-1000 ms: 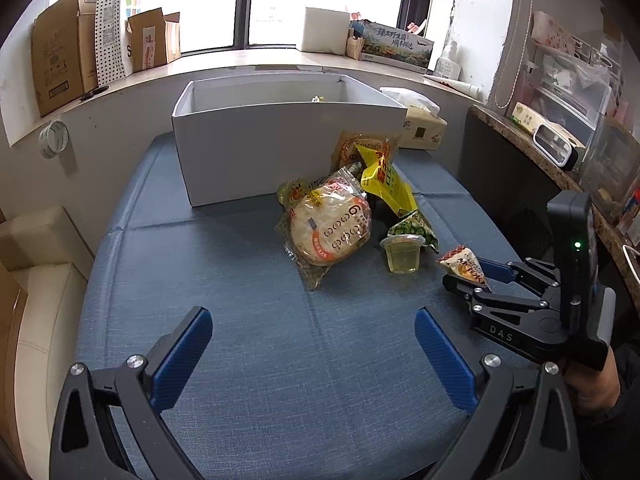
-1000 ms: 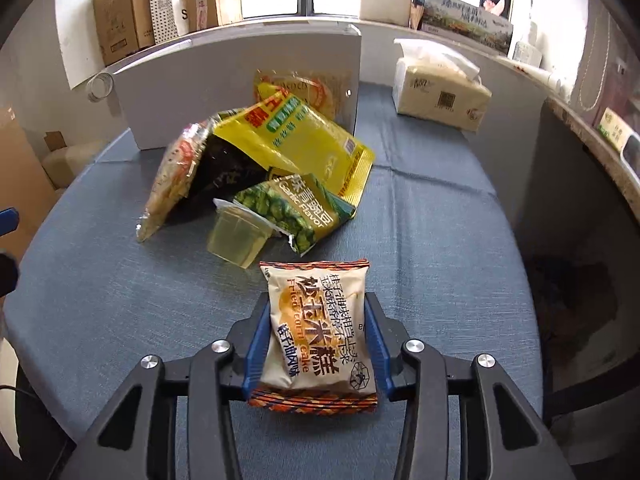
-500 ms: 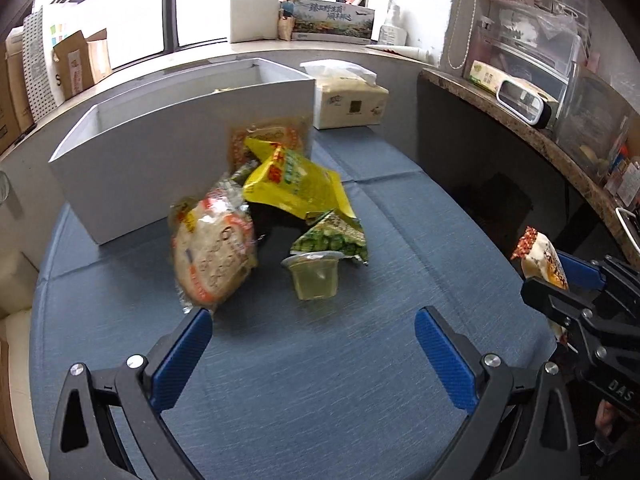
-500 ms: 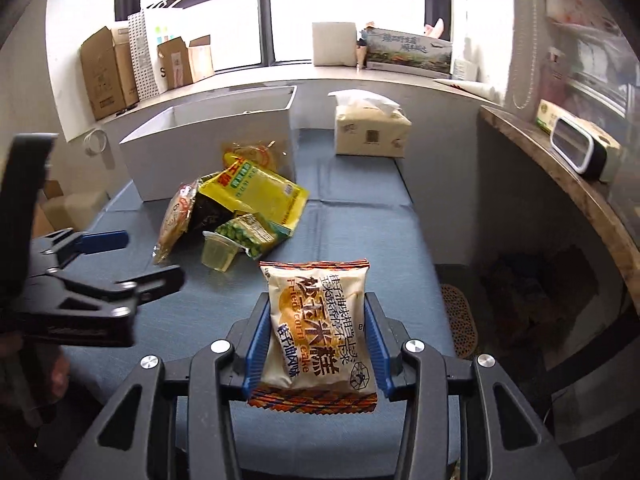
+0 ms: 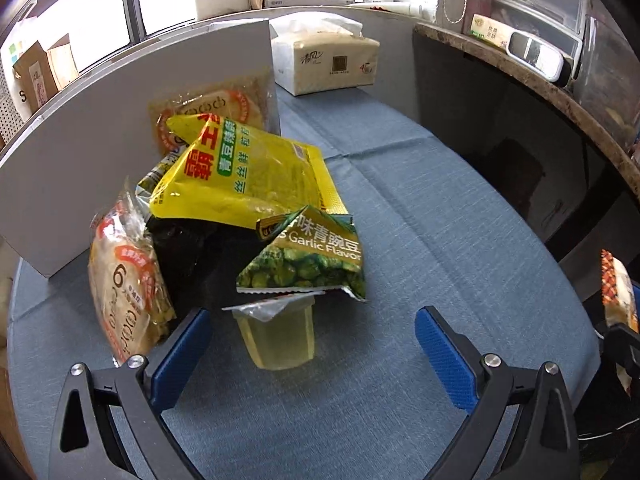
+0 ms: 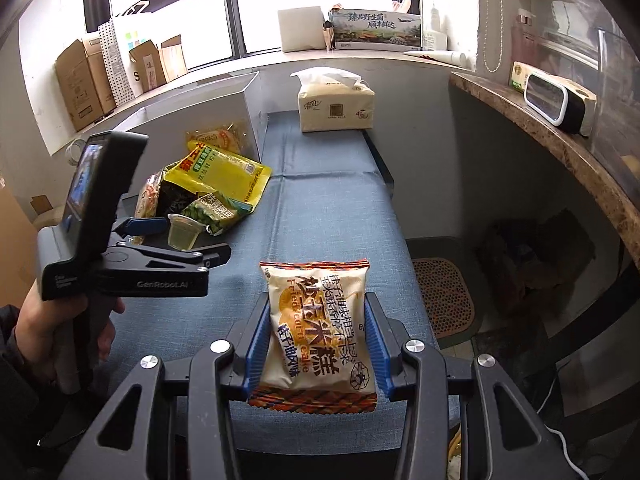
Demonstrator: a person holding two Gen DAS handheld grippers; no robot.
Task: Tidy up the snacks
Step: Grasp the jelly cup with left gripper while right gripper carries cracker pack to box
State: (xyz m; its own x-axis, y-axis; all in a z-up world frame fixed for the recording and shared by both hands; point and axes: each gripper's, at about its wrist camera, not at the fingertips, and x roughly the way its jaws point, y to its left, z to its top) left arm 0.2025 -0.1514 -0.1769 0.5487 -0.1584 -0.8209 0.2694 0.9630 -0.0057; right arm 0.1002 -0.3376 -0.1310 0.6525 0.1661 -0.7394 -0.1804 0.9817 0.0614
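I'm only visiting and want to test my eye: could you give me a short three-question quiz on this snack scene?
1. True or false: the right gripper holds a fried corn cake packet.
2. What sits between the open fingers of the left gripper? A) tissue pack B) jelly cup C) yellow bag
3. Name the flavour printed on the green pea packet.

Key: 1 true; 2 B, the jelly cup; 3 garlic.

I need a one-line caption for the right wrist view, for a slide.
Right tongs grip a fried corn cake packet above the blue table; left tongs stand open around a jelly cup.
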